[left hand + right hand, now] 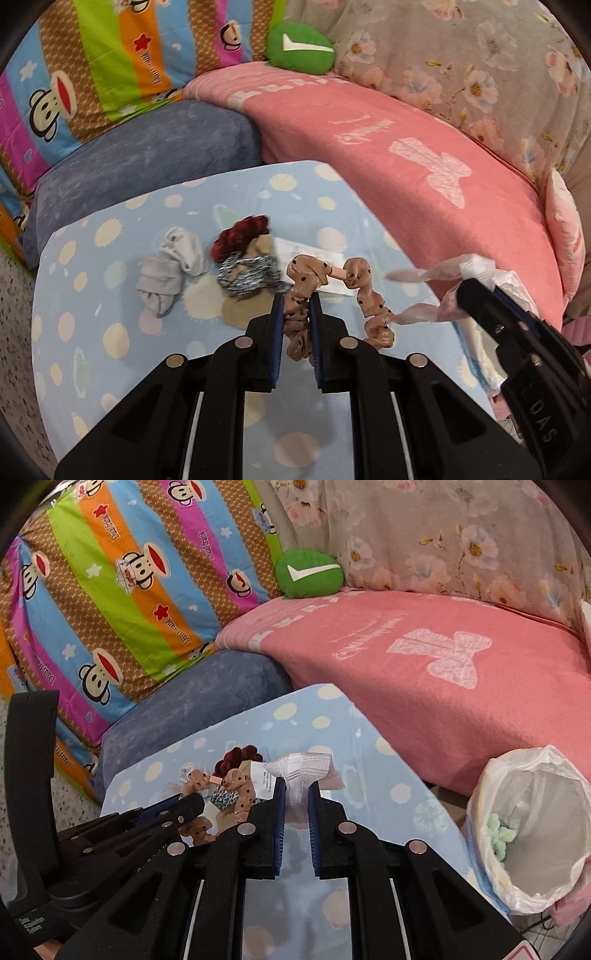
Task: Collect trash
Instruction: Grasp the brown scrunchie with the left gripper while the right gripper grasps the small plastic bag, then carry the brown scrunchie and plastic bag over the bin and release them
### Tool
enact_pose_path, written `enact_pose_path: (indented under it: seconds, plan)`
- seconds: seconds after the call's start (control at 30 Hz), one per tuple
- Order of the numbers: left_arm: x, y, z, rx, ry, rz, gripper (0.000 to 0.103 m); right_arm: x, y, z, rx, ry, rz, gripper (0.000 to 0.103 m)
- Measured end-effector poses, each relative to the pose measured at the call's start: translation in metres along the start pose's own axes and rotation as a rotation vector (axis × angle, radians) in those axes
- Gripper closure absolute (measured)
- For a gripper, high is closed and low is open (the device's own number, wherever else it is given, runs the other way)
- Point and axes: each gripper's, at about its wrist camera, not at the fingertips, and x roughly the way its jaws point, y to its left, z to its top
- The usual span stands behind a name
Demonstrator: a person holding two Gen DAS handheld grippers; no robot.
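The left tongs (296,301) were clamped on a tan dotted scrunchie (301,284), held above the counter (110,332) with its pale blue dotted cloth. The right tongs (295,786) were clamped on a crumpled clear plastic wrapper (299,768), also lifted off the cloth. On the counter lay a grey sock (162,280), a red scrunchie (240,236) and a blue patterned scrunchie (247,277). A bin with a white bag (532,830) stood at the right of the counter, beside the pink blanket (443,672)
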Motion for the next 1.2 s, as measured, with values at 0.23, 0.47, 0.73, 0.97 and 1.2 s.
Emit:
enact_pose_path:
  seconds: [0.23,0.47,0.73,0.97,1.2]
  plan:
    - [-0.012,-0.063,0.003,0.08,-0.022,-0.063,0.09,-0.047,-0.053,0.015,0.051,-0.081,-0.075,0.092]
    - [-0.017,-0.132,0.0,0.168,-0.033,-0.126,0.09,-0.083,-0.112,0.017,0.106,-0.132,-0.162,0.092]
    - [-0.015,-0.2,-0.006,0.258,-0.022,-0.198,0.09,-0.106,-0.175,0.009,0.18,-0.148,-0.241,0.092]
    - [-0.002,-0.247,-0.013,0.327,0.008,-0.251,0.09,-0.109,-0.22,-0.001,0.243,-0.135,-0.291,0.092]
    - [0.007,-0.272,-0.016,0.356,0.003,-0.241,0.053,-0.11,-0.243,-0.005,0.279,-0.133,-0.328,0.08]
